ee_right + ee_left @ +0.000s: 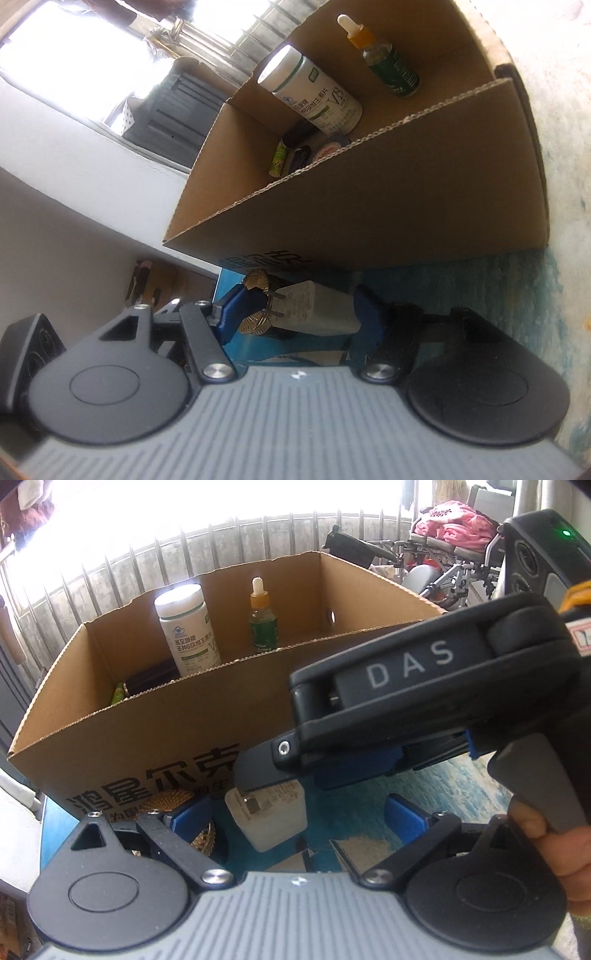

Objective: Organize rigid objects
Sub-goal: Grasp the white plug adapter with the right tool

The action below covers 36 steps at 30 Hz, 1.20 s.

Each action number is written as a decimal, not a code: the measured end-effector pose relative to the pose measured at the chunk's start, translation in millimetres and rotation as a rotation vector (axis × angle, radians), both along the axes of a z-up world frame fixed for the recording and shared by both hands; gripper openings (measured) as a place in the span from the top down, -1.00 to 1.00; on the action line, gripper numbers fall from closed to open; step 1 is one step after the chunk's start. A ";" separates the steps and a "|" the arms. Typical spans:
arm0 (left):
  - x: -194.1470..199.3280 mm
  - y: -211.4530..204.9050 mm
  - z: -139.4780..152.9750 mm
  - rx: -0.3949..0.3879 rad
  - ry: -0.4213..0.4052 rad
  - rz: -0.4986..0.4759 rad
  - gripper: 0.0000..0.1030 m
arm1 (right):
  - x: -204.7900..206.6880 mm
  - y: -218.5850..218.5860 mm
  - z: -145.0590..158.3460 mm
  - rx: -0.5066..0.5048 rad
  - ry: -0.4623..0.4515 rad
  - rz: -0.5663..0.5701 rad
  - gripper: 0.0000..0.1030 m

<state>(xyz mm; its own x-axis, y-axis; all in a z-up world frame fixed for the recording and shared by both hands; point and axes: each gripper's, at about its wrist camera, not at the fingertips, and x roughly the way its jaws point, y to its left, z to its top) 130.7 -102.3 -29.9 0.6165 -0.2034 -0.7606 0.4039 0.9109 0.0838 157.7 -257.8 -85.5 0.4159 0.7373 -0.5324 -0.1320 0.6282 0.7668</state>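
The white plug adapter (314, 310) lay between the right gripper (299, 314) fingers, open around it, its long axis spanning the gap from nine to three o'clock; the left gripper (295, 819) was open and empty.

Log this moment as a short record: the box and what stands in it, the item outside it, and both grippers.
box: open cardboard box on a blue tabletop
upright inside: white pill bottle; green dropper bottle
low in box corner: small dark items, not identifiable
outside box: white plug adapter, prongs toward a gold knurled object
right gripper: jaws either side of the adapter, contact unclear
left gripper: open, holds nothing
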 end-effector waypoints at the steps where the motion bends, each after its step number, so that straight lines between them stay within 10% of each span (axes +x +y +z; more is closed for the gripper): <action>1: 0.3 -0.3 -0.1 0.003 0.000 -0.001 -0.94 | 1.4 -0.1 -0.9 0.005 0.005 0.006 -0.24; 18: -30.6 17.7 1.3 -0.117 0.006 -0.094 -0.94 | 5.3 -8.8 -1.2 0.020 0.000 0.037 -0.24; 36: -19.2 -12.1 -13.5 -0.044 -0.019 -0.069 -0.95 | 13.8 -6.6 -2.9 -0.001 0.006 0.078 -0.26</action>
<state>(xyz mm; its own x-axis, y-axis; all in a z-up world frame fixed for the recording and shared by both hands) 111.4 -114.4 -43.4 0.6144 -0.2790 -0.7380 0.4646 0.8840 0.0526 171.5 -264.4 -88.4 0.3539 0.7670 -0.5352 -0.1764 0.6167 0.7672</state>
